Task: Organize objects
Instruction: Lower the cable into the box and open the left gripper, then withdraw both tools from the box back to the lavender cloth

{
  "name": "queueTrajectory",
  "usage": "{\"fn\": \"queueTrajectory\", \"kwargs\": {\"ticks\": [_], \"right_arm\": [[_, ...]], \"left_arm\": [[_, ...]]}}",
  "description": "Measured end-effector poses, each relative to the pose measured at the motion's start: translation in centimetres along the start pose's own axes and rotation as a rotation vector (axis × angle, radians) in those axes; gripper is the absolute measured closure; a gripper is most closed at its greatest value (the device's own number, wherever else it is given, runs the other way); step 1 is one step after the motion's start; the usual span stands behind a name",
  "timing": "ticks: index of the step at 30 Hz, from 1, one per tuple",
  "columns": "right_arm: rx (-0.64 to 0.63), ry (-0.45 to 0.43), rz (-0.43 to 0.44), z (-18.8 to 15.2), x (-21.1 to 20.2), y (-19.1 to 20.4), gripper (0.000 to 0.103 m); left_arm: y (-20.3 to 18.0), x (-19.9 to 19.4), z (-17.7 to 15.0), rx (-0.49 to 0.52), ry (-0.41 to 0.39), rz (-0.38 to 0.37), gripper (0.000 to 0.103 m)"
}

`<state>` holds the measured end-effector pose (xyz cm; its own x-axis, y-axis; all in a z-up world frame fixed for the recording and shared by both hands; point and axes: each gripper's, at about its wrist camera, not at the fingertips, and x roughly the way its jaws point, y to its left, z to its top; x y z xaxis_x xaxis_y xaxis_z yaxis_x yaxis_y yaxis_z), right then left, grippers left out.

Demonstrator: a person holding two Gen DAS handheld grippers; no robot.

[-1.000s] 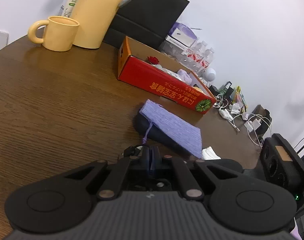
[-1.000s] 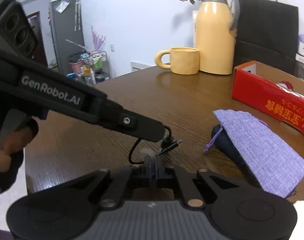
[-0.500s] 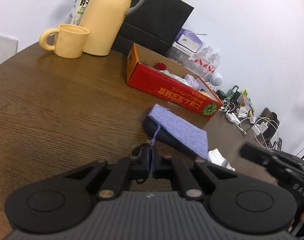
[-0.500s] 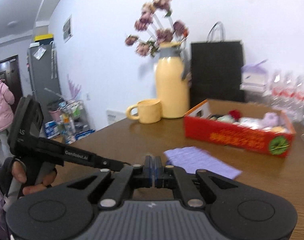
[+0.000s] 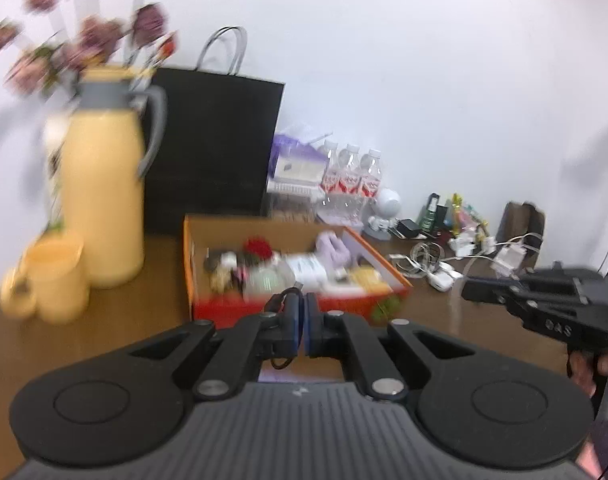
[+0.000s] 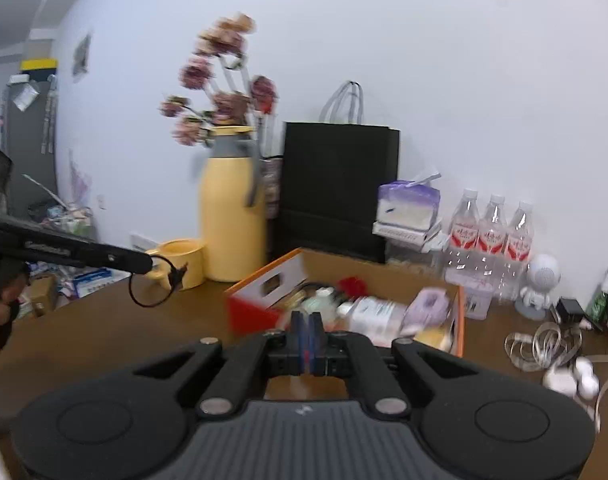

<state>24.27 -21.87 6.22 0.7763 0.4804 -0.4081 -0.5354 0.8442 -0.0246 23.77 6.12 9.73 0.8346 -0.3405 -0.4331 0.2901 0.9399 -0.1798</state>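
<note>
Holding a thin black cable [image 6: 149, 294], left gripper [image 5: 302, 330] is clamped shut on it, loop dangling above the brown table [image 5: 83, 344]. Right gripper [image 6: 306, 338] has its pads together, nothing between them. Just past both sits the red-orange cardboard box [image 5: 291, 306], open top, cluttered with small items. Bare table left of box up to yellow mug [image 5: 51, 280] and yellow thermos [image 5: 101, 196]. Black paper bag [image 5: 211, 148] behind box at the wall; water bottles [image 6: 490, 232] and loose cables [image 5: 432, 258] crowd right side.
</note>
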Motion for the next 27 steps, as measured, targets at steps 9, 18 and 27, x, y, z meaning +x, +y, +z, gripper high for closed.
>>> {"fn": "queueTrajectory", "kwargs": {"ticks": [9, 18, 27], "right_arm": [[0.076, 0.269, -0.043, 4.5, 23.0, -4.4, 0.101], [0.2, 0.326, -0.049, 4.3, 28.7, -5.8, 0.056], [0.176, 0.16, 0.003, 6.5, 14.1, -4.0, 0.048]], "left_arm": [[4.7, 20.3, 5.3, -0.024, 0.292, 0.095, 0.1], [7.2, 24.1, 4.9, -0.105, 0.323, 0.172, 0.056], [1.7, 11.4, 5.4, -0.002, 0.165, 0.153, 0.031]]}}
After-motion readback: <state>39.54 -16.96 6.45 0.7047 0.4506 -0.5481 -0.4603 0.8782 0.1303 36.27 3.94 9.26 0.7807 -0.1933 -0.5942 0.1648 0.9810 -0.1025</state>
